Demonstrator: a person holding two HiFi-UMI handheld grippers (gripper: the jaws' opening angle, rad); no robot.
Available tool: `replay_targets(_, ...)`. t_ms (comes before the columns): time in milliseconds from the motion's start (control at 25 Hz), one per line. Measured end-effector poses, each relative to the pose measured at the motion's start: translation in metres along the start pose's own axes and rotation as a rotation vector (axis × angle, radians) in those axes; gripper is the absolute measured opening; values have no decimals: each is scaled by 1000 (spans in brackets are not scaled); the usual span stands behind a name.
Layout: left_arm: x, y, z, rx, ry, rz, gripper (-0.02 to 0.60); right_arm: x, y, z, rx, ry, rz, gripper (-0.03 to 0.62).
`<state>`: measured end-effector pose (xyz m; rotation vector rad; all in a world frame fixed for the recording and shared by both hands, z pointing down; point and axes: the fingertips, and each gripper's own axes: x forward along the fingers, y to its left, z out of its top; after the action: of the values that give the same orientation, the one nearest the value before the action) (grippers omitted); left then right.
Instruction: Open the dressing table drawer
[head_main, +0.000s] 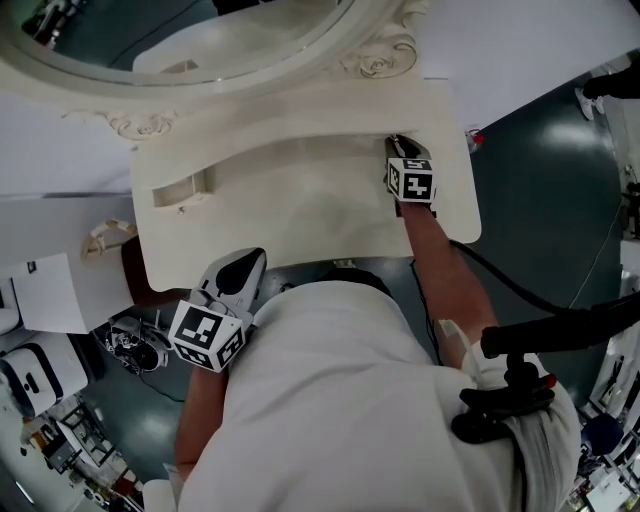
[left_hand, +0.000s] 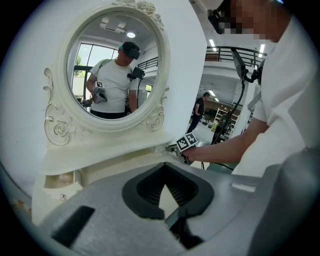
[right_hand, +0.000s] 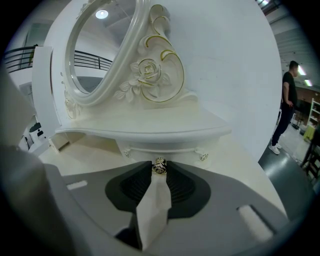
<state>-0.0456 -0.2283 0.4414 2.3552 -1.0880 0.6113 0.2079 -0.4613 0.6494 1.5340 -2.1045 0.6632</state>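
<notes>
The white dressing table (head_main: 300, 215) carries an oval mirror (left_hand: 112, 70) on a raised shelf. Under that shelf at the right is a small drawer (right_hand: 182, 150) with a metal knob (right_hand: 159, 164). My right gripper (right_hand: 159, 170) reaches under the shelf, and its two tips sit against either side of the knob, shut on it. In the head view the right gripper (head_main: 394, 145) is at the table's back right. My left gripper (head_main: 243, 268) hovers off the table's front edge at the left; in its own view the left gripper (left_hand: 164, 184) has its tips together, holding nothing.
A matching small compartment (head_main: 180, 190) sits at the table's back left. White wall lies behind the mirror. Boxes and cables (head_main: 130, 345) clutter the floor at the left. A black cable (head_main: 520, 295) runs right. A person (right_hand: 287, 95) stands far off.
</notes>
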Motion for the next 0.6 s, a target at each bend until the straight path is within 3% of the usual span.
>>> replay_targets(600, -9, -3, -10, -2, -5, -32, 2, -17, 6, -18, -7, 25, -16, 94)
